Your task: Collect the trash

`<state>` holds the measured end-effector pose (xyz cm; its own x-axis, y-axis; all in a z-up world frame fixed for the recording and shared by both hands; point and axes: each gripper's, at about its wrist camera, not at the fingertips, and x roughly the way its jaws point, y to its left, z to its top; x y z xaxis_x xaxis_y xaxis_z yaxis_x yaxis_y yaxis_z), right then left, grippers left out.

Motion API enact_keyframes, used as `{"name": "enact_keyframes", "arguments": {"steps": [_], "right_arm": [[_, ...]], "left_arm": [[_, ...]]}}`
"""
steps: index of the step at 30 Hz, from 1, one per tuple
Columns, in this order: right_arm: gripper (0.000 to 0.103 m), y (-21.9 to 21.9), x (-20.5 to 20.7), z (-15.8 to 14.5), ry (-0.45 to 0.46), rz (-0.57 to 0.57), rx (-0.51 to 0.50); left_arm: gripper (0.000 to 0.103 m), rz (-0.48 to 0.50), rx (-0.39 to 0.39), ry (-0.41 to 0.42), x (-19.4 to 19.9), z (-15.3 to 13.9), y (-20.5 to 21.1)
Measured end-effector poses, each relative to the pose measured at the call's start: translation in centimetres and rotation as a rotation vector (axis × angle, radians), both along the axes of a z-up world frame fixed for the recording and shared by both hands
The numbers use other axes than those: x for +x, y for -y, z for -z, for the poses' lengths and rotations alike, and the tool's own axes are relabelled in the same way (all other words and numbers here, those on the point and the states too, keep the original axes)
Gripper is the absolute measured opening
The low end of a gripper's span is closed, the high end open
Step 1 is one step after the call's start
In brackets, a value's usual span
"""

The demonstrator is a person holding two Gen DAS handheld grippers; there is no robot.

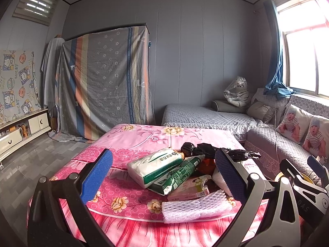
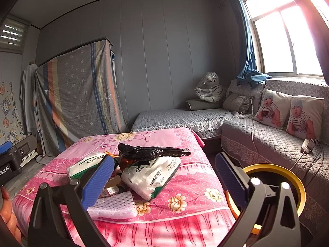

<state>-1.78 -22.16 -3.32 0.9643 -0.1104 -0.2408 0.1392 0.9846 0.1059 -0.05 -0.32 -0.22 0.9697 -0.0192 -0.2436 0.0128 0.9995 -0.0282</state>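
Observation:
A pile of trash lies on the pink floral table cover: a white and green tissue pack, a green wrapper, a pink carton, a white foam net and a black plastic bag. In the right wrist view the black bag, a second white pack and the foam net show. My left gripper is open, above the pile's near side, holding nothing. My right gripper is open and empty over the table's right part. A yellow-rimmed bin stands right of the table.
A grey quilted corner sofa with baby-print cushions runs behind and right of the table. A power strip with cables lies on it. A cloth-covered wardrobe and a low white cabinet stand to the left.

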Motion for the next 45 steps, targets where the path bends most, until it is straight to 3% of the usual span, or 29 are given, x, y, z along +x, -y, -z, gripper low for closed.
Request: {"name": "enact_keyframes", "arguments": {"steps": [45], "right_arm": [[0.095,0.24,0.29,0.38,-0.009,0.007,0.006]], "left_arm": [[0.095,0.004,0.001,0.000,-0.26,-0.41,0.09]]}}
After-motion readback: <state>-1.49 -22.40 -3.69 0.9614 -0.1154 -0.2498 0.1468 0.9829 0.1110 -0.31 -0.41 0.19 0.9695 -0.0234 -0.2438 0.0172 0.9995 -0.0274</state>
